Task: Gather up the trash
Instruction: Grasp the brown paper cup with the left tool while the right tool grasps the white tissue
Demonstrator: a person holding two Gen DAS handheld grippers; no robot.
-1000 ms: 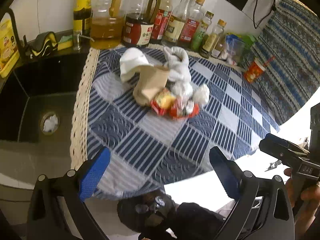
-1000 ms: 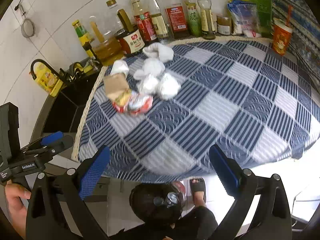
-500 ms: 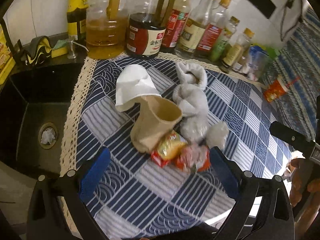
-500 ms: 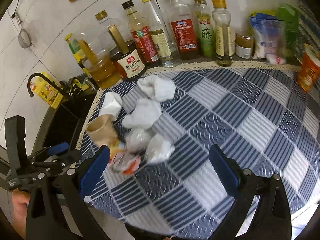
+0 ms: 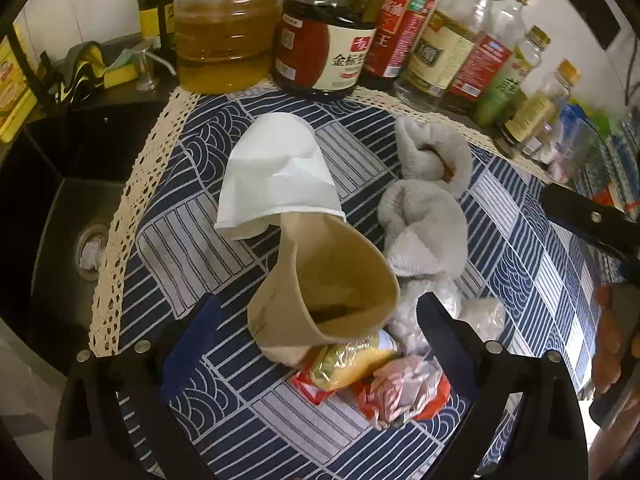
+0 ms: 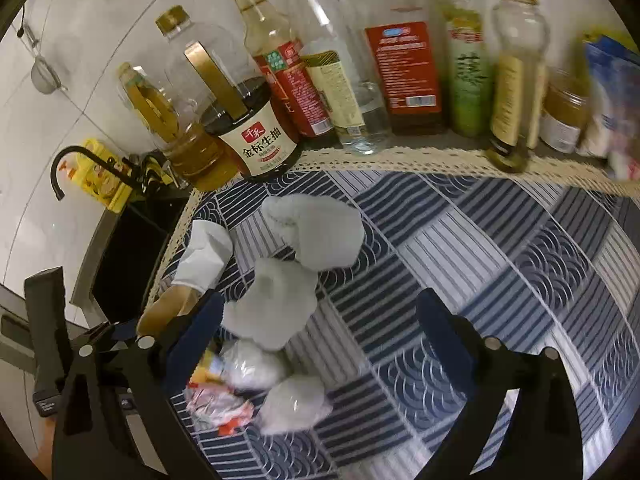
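A pile of trash lies on the blue-and-white checked cloth (image 5: pixel 516 248). A brown paper cup (image 5: pixel 328 292) lies on its side with a white paper cup (image 5: pixel 276 176) behind it. Crumpled grey tissues (image 5: pixel 424 216) lie to the right, red and yellow snack wrappers (image 5: pixel 376 376) in front. My left gripper (image 5: pixel 316 340) is open, its fingers either side of the brown cup. My right gripper (image 6: pixel 320 340) is open over the tissues (image 6: pixel 276 304), wrappers (image 6: pixel 216 400) and a clear plastic wad (image 6: pixel 296 404). The brown cup (image 6: pixel 164 312) and white cup (image 6: pixel 204 256) show at its left.
A row of sauce and oil bottles (image 5: pixel 328 40) (image 6: pixel 404 68) stands along the tiled wall behind the cloth. A black sink (image 5: pixel 48 216) (image 6: pixel 132 256) lies left of the cloth's lace edge. The other gripper shows at each view's edge (image 5: pixel 588 224) (image 6: pixel 48 340).
Both grippers have moved forward and down over the table toward the trash pile. The left now straddles the brown cup; the right is over the tissues. Both stay open.
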